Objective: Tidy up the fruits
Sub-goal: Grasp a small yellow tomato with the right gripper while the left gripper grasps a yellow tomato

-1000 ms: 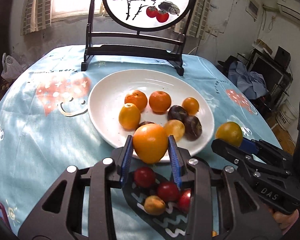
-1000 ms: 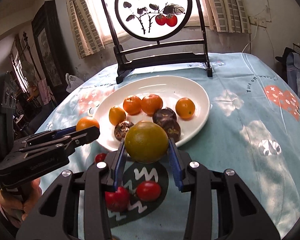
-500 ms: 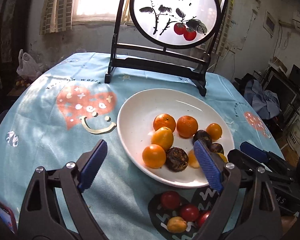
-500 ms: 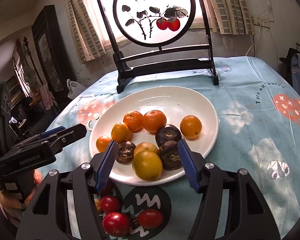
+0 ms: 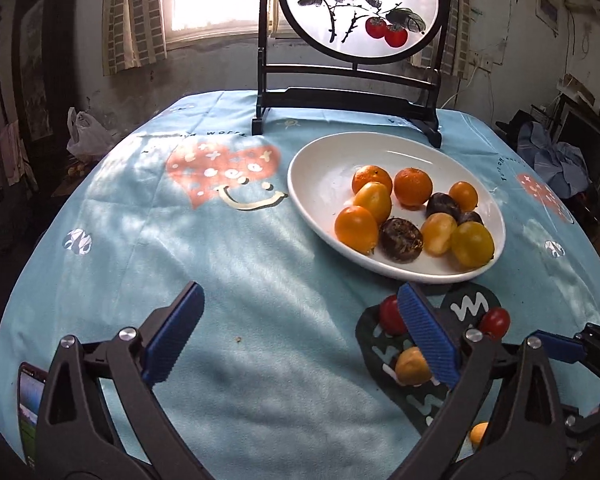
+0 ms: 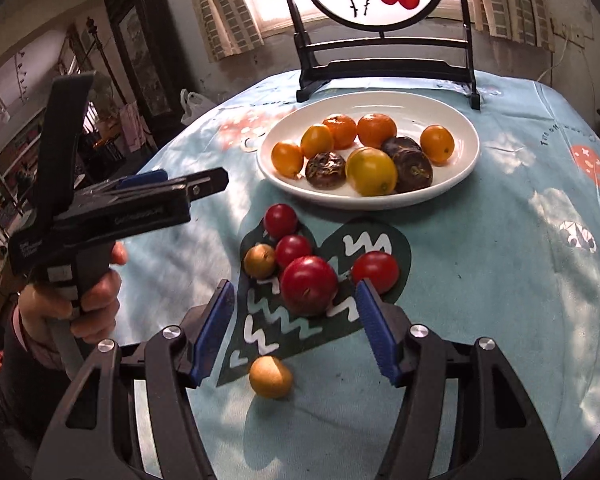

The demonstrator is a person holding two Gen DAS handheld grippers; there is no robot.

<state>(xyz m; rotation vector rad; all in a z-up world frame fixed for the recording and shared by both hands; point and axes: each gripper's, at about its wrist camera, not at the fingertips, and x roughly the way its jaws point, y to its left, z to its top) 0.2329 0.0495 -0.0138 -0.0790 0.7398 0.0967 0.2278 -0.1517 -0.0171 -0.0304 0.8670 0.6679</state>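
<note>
A white plate [image 5: 320, 168] [image 6: 412, 108] holds several orange, yellow and dark brown fruits, among them an orange [image 5: 356, 228] and a yellow-green fruit [image 6: 371, 171] near the front rim. Red fruits [image 6: 309, 285] and two small tan ones [image 6: 270, 376] lie loose on a dark heart print in front of the plate. My left gripper [image 5: 300, 290] hovers over bare cloth left of them, its jaws opening wide with nothing between them. My right gripper [image 6: 295, 292] is open above the big red fruit, not touching it.
A round painted screen on a black stand [image 5: 360, 4] rises behind the plate. A phone [image 5: 30, 412] lies at the table's near left edge. A hand [image 6: 96, 300] holds the left gripper's handle at the left of the right wrist view.
Both grippers let go their fruit onto the plate, the left an orange, the right a yellow-green one. Both opened and drew back toward the near side; the left swung leftward.
</note>
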